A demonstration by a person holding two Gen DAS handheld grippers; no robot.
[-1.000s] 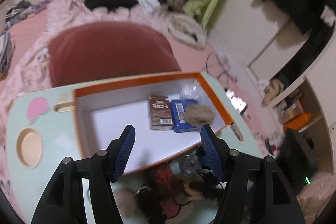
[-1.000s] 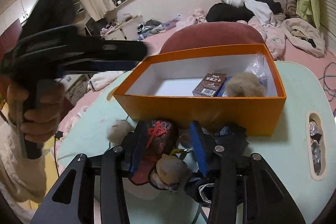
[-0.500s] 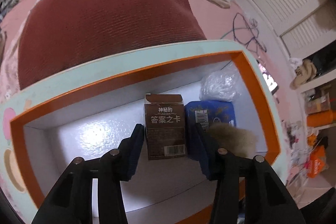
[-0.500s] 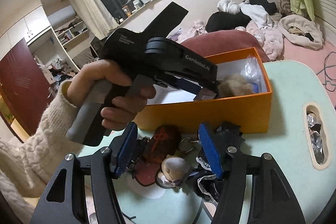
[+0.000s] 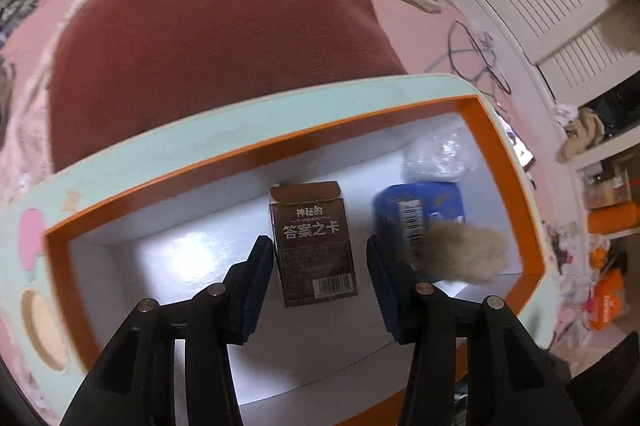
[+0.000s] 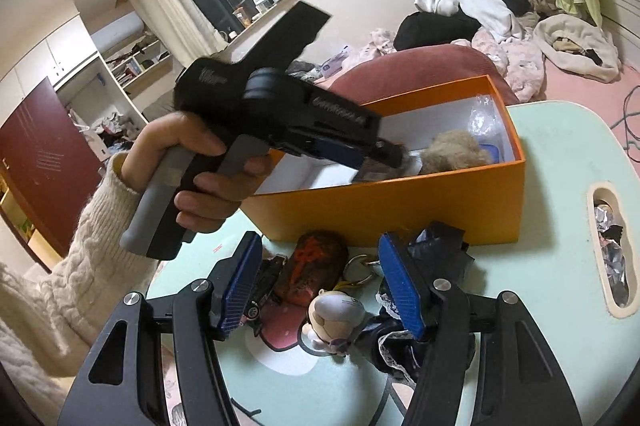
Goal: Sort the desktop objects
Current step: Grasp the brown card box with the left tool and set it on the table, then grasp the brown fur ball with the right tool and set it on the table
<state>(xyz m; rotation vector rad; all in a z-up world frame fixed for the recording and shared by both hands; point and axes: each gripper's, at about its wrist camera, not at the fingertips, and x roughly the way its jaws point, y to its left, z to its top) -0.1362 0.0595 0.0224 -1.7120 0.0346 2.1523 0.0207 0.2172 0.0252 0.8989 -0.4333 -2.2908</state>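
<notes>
While our left gripper (image 5: 316, 266) hangs in the orange box (image 5: 516, 186), jaws apart around the brown card box (image 5: 312, 242), seemingly not pinching, we risk knocking it over. Right gripper (image 6: 316, 286), empty and apart, hovers over the keychain pile (image 6: 320, 266).

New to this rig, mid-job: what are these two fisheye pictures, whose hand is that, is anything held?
No robot: a person holds a hand-held gripper in each hand, each with a camera looking along its fingers. The left camera looks down into the orange box, where the left hand-held gripper stands open around a brown card box, beside a blue packet and a fluffy ball. The right camera looks across the table: the right hand-held gripper is open and empty above a doll keychain; the hand there holds the left one.
</notes>
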